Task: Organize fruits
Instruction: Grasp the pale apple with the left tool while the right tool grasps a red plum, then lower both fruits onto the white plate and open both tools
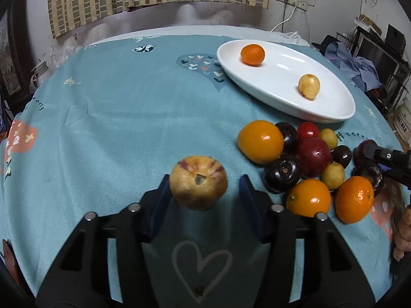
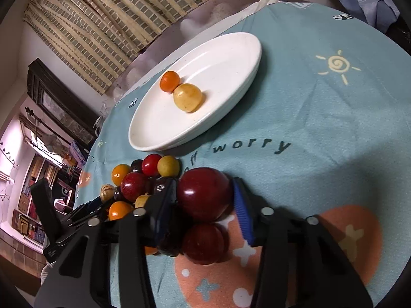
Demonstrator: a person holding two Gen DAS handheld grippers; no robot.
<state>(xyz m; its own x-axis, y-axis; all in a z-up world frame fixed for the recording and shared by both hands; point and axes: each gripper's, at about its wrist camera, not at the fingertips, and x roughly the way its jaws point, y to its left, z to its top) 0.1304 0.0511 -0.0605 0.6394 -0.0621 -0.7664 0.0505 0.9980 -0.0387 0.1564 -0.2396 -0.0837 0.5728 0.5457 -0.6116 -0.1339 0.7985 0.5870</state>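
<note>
A yellow, red-streaked round fruit (image 1: 198,188) sits between the fingers of my left gripper (image 1: 204,181). The left pad touches it, the right pad stands a little off it, so the gripper is open. My right gripper (image 2: 204,187) is shut on a dark red plum (image 2: 204,195) at the near edge of the fruit pile (image 2: 143,179). Another red plum (image 2: 205,243) lies just under it. The white oval plate (image 1: 282,64) (image 2: 218,59) holds a small mandarin (image 1: 252,54) (image 2: 169,81) and a yellow fruit (image 1: 309,86) (image 2: 188,97).
The pile (image 1: 295,159) of oranges, dark plums and small yellow fruits lies right of my left gripper, just in front of the plate. A teal printed cloth (image 1: 128,102) covers the round table. A hand (image 1: 403,231) shows at the right edge. Clutter stands beyond the table's right side.
</note>
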